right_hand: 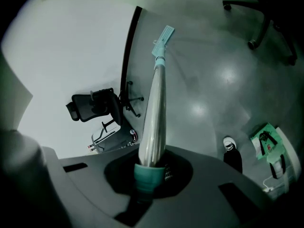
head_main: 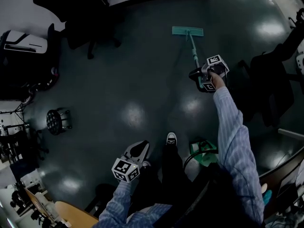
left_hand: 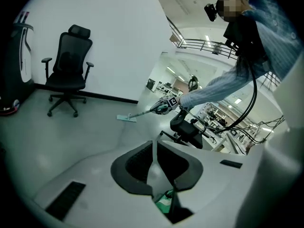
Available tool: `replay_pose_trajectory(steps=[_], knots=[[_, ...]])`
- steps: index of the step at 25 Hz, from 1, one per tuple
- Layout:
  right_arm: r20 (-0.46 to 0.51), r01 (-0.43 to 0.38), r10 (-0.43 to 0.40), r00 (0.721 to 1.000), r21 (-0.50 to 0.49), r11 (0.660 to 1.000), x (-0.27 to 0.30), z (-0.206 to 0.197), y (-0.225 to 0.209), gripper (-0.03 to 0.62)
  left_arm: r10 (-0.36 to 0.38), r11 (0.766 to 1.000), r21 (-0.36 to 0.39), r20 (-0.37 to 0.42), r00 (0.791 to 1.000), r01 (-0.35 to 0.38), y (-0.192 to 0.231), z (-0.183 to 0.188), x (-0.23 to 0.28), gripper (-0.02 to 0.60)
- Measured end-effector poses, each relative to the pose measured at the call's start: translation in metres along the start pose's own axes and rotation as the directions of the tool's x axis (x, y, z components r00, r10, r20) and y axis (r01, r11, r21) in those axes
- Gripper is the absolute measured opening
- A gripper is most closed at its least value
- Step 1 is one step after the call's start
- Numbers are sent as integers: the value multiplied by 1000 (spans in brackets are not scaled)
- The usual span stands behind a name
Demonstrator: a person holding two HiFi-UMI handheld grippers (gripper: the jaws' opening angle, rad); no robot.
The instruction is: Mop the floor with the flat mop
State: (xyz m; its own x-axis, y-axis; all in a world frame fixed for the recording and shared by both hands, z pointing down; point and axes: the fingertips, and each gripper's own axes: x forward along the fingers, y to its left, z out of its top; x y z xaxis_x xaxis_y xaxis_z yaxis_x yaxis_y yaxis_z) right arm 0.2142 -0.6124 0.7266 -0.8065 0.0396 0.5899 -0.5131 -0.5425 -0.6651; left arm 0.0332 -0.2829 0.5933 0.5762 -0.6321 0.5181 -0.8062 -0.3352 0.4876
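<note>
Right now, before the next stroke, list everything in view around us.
flat mop with teal head and metal handle: one, teal and silver, head on the floor ahead
glossy floor: one, dark grey, all around
white wall: one, black skirting, beyond the mop
black swivel chair: one, against that wall
dark chair: one, right of the mop
round slatted object: one, black, on the floor at left; kind unclear
green item: one, on the floor right of the shoe; kind unclear
shoe: one, black and white
striped sleeves: two, blue
right gripper: shut on the mop's teal grip
left gripper: shut, empty, held low
</note>
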Motion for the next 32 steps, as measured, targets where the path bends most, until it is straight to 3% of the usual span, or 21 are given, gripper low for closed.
replay_pose_trajectory(steps=[6,9,13,17,20,25,32], knots=[[39,-10,10,999,-5,1000,9,31,-12,9,27,998,-51,-19,999,-28,6,-50,-1,31],[52,-11,12,999,-11,1000,11,36,-12,9,31,998,-57,-13,999,-32,4,-57,3,31],[62,-5,5,998,-2,1000,11,20,-8,9,26,998,-62,8,1000,-25,-1,-40,-4,31],[56,14,-15,998,4,1000,5,-9,19,9,8,998,-55,39,999,-6,-2,6,-18,31],[49,16,-16,999,7,1000,4,-20,5,9,-9,999,-32,52,999,11,-3,12,-10,31],[40,1,-2,999,24,1000,23,-103,-69,9,-54,998,30,49,997,52,-7,-46,-46,31],[28,-17,16,999,60,998,31,-213,-120,9,-80,994,75,46,996,76,-13,-75,-109,31]])
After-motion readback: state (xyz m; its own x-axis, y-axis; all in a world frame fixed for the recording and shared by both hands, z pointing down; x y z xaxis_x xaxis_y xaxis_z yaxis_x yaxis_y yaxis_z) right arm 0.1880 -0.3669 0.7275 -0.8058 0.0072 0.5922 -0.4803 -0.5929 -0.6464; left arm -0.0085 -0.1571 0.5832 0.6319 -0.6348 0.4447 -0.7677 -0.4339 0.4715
